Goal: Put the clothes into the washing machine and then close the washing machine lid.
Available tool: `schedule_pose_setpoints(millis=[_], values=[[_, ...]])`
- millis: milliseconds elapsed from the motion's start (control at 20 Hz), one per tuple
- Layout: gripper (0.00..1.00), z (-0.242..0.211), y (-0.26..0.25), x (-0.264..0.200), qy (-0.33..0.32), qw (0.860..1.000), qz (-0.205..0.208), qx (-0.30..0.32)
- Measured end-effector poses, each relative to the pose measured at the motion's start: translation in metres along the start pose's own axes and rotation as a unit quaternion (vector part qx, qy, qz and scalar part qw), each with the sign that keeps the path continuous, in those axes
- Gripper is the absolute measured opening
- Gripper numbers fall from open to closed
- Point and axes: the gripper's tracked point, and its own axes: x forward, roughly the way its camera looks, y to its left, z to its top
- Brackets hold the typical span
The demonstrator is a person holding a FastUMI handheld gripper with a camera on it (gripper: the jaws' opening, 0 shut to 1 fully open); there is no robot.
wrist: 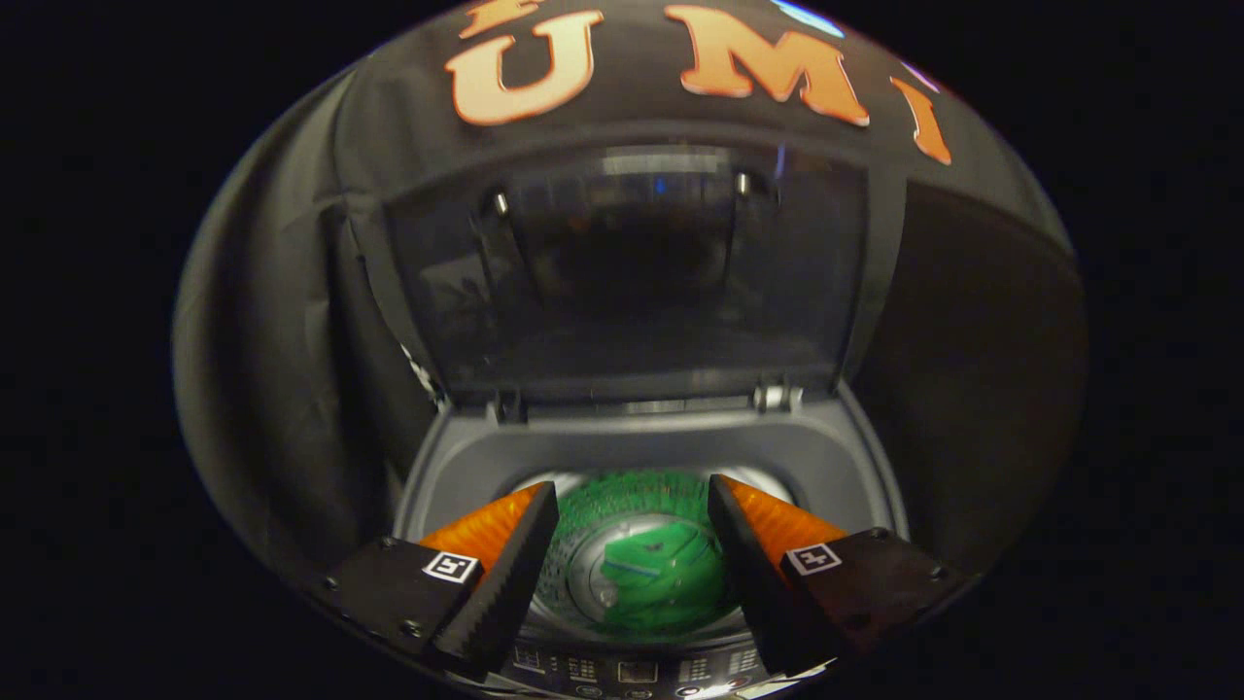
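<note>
The washing machine (641, 457) occupied the lower centre of the frame, a top-loading unit with a smooth grey plastic surround. Its lid (627, 272), a dark, glossy, translucent panel of roughly rectangular shape, stood raised upright on two hinges at the rear of the opening, filling the middle of the frame. The drum (583, 574) was round and of perforated, reflective metal, its wall tinted green by reflection. The clothes (666, 578), a bright green garment of soft, creased fabric, lay crumpled on the drum floor, at the lower centre. A control panel (632, 671) with small markings ran along the bottom edge. The gripper (633, 525) hung above the opening, its fingers (505, 574) spread wide apart and holding nothing; the inner faces were ribbed. The garment appeared between and below the fingers.
</note>
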Motion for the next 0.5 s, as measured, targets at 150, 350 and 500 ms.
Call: schedule_pose_setpoints(millis=[150, 350, 500], values=[[0.99, 0.098, 0.001, -0.04, -0.115, 0.993, 0.007, -0.032], [0.98, 0.217, -0.001, -0.074, -0.211, 0.977, 0.01, -0.041], [0.98, 0.272, 0.0, -0.076, -0.222, 0.974, 0.038, -0.007]])
